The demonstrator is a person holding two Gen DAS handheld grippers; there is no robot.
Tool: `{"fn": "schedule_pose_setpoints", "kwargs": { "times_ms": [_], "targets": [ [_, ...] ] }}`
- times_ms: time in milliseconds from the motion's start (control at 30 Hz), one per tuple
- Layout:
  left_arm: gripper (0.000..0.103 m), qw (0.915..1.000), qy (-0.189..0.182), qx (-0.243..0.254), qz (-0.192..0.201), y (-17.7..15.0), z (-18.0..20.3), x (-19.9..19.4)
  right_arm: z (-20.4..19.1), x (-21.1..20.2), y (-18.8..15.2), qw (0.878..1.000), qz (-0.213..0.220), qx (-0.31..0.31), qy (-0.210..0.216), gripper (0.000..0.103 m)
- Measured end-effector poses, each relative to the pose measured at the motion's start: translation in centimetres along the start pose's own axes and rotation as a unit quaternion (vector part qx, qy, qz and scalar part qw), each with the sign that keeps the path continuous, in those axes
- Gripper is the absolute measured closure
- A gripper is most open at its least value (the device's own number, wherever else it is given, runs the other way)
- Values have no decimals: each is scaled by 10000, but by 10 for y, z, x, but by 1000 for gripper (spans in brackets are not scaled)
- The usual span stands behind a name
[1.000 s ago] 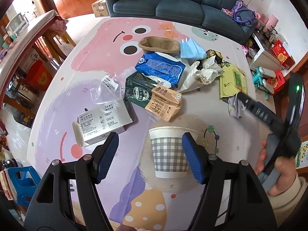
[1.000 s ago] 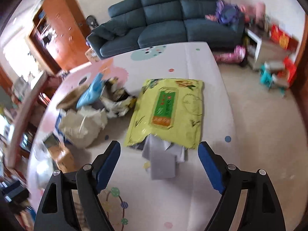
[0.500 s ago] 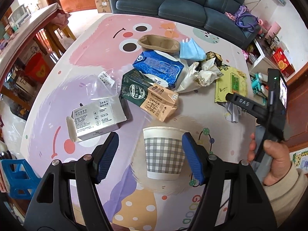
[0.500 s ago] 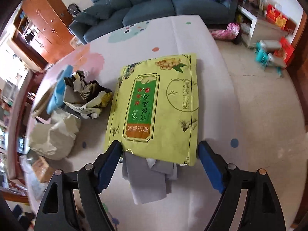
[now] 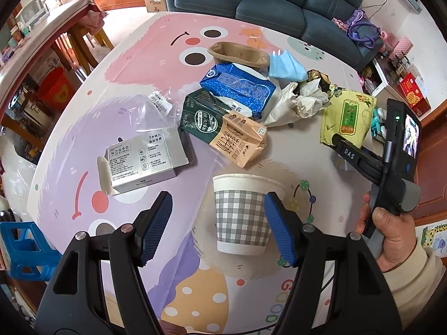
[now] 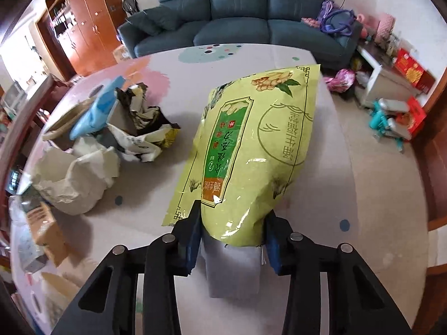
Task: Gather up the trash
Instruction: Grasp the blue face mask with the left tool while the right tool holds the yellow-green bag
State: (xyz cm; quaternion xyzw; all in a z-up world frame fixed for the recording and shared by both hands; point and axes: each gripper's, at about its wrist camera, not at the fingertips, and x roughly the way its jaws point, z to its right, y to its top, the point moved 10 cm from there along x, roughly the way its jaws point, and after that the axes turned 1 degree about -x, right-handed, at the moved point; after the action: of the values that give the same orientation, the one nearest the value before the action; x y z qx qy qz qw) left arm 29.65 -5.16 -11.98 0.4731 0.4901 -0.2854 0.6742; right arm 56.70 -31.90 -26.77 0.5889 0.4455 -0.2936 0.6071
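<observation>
Fig. R gripper (image 6: 232,240) is clamping the near end of the flat yellow-green plastic snack bag (image 6: 251,150); pads are bunching the film, prob. to lift it off the play mat (image 6: 321,251) w/o sliding. A grey folded sheet (image 6: 232,273) is lying under the bag's near end, between the fingers; whether it is also being pinched cannot be told. L gripper (image 5: 218,227) is hanging w/ jaws apart, straddling the upright grey-checked paper cup (image 5: 241,215); right pad is at or near the cup wall, left pad is well apart. Judged: cup is serving as the collecting vessel, or is the next pick.

Surroundings, L view: silver cardboard box (image 5: 145,162), green-tan carton (image 5: 223,131), blue foil pack (image 5: 237,86), blue face mask (image 5: 285,65), crumpled white paper (image 5: 299,103), clear plastic wrapper (image 5: 148,111), brown paper tray (image 5: 237,54). This heap is sitting between cup and bag, so a straight carry is likely to brush it.
</observation>
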Motion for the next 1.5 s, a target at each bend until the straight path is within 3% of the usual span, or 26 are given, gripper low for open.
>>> {"fn": "schedule_pose_setpoints", "kwargs": {
  "times_ms": [233,433,600,833,1000,1167,1300,1367,1500],
  "targets": [
    [38,9999,30,112,44,-4,-2,-3,-7,-41,-11,9969,-175,310,707,65],
    [38,9996,-10,239,141,0,-8,-10,-10,-84,-19,9961,-64,371,792,65],
    [38,9985,-17,441,338,26,-3,-13,-13,-101,-33,9955,-106,472,819,65],
    [38,9920,-35,1123,571,66,47,-2,-3,-101,-37,9923,-270,710,980,65],
    [38,9828,-102,1737,610,93,99,8,15,-99,-39,9901,-342,873,1044,65],
    [38,9821,-263,1763,604,135,130,18,29,-99,-29,9871,-307,1062,1162,65],
    [38,9870,-330,1540,324,166,137,44,34,-97,-8,9852,-186,1138,1270,65],
    [52,9897,-393,1372,71,177,137,60,33,-94,5,9841,-128,1154,1344,65],
    [54,9922,-466,1061,-454,190,139,94,29,-85,28,9826,-61,1153,1451,65]
  ]
}}
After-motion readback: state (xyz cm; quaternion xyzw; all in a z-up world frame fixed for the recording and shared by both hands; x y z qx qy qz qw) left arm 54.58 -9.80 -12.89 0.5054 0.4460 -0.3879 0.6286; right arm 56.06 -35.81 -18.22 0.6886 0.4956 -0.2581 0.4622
